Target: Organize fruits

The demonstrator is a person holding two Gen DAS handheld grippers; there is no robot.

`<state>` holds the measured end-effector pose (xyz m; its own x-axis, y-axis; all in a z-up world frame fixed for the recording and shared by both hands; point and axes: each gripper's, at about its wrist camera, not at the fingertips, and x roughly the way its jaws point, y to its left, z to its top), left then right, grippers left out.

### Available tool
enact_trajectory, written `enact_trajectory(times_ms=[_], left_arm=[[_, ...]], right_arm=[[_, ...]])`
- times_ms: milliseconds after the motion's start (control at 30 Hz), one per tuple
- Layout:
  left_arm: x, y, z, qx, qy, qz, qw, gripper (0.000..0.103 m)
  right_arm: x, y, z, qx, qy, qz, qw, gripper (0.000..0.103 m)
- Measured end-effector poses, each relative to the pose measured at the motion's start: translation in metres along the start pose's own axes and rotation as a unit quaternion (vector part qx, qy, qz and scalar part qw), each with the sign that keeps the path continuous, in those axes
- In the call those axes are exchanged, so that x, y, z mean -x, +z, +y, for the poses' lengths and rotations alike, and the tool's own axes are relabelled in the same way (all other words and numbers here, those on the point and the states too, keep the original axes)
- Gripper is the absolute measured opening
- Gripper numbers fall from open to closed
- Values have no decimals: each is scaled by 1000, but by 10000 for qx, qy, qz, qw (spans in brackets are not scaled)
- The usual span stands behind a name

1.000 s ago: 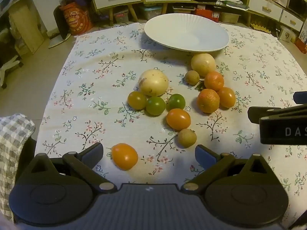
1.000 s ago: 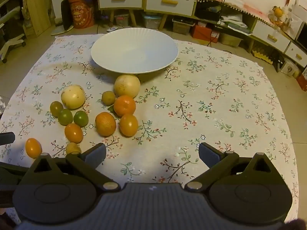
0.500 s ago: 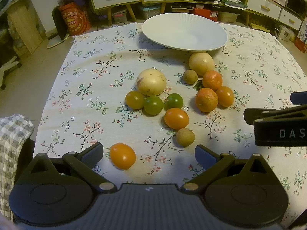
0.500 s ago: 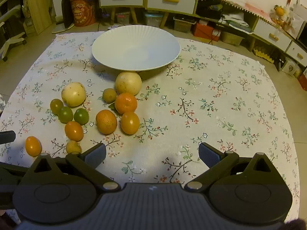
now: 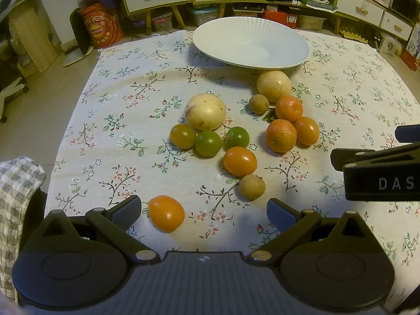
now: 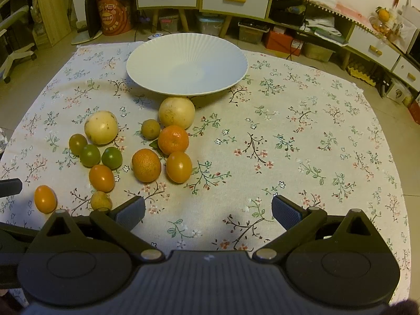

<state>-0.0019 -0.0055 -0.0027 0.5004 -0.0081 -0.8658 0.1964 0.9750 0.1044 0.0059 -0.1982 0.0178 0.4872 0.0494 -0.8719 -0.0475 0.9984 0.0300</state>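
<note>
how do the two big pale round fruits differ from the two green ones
Size: each pale fruit is far larger than either green fruit.
Colour: the pale fruits are creamy yellow with brown specks; the green fruits are glossy green.
Place: the pale fruits lie apart, one right beside the white plate; the green fruits lie close together, farther from it.
Shared: all are round and rest on the floral cloth.

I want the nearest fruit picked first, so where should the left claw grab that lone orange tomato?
Grip the lone orange tomato across its narrow middle, coming from above: it lies apart from other fruit, just ahead of the open left claw.
</note>
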Motion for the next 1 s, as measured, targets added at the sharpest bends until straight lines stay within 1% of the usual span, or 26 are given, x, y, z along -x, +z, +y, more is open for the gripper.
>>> enact_trajectory(times_ms=[1000], left_arm=[[0, 0, 0, 1, -10, 6, 10000, 92]], right_arm=[[-1, -1, 2, 19, 27, 25, 10000, 103]])
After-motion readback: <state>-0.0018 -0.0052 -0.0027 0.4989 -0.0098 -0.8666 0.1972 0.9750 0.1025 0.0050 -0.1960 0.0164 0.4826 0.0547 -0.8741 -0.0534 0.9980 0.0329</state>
